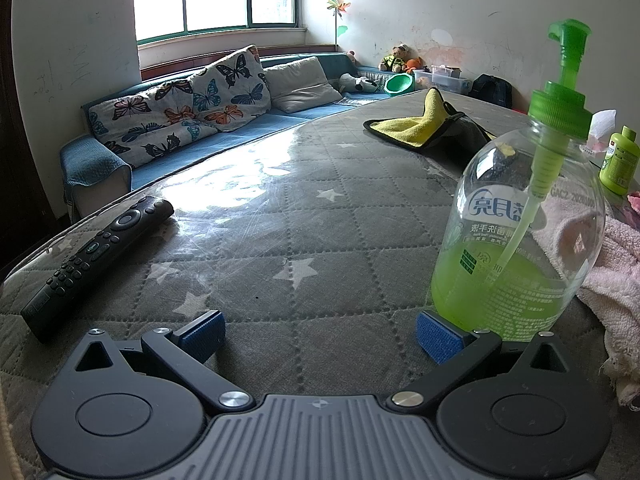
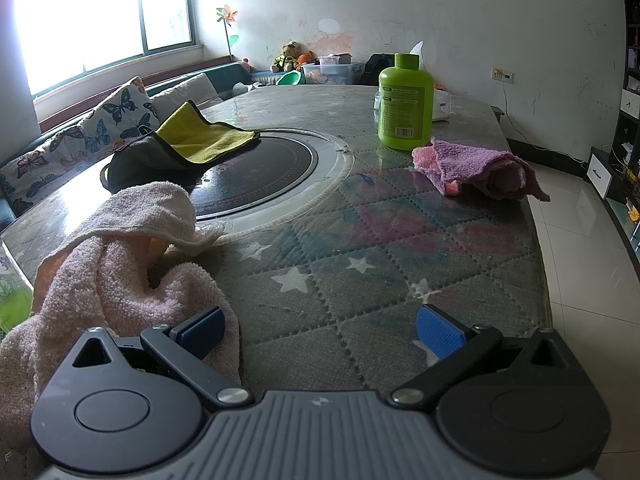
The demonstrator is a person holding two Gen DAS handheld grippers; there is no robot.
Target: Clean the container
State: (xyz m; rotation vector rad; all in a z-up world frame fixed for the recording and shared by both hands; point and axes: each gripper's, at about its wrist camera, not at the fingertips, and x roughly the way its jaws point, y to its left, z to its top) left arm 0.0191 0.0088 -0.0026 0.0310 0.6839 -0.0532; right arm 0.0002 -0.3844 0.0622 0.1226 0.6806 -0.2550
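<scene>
- Beside the left gripper (image 1: pixel 318 334), jaws wide and empty, stood the soap bottle (image 1: pixel 520 224): smooth, slippery, bottom-heavy; best gripped mid-body.
- Right gripper (image 2: pixel 320 332) gaped wide, holding nothing, by the soft, limp pink towel (image 2: pixel 120 280).

A clear pump bottle (image 1: pixel 520 224) stands upright at the near right of the table, about a third full of green liquid, with a green pump head on top. A pink towel (image 2: pixel 120 272) lies crumpled just to its right.
</scene>
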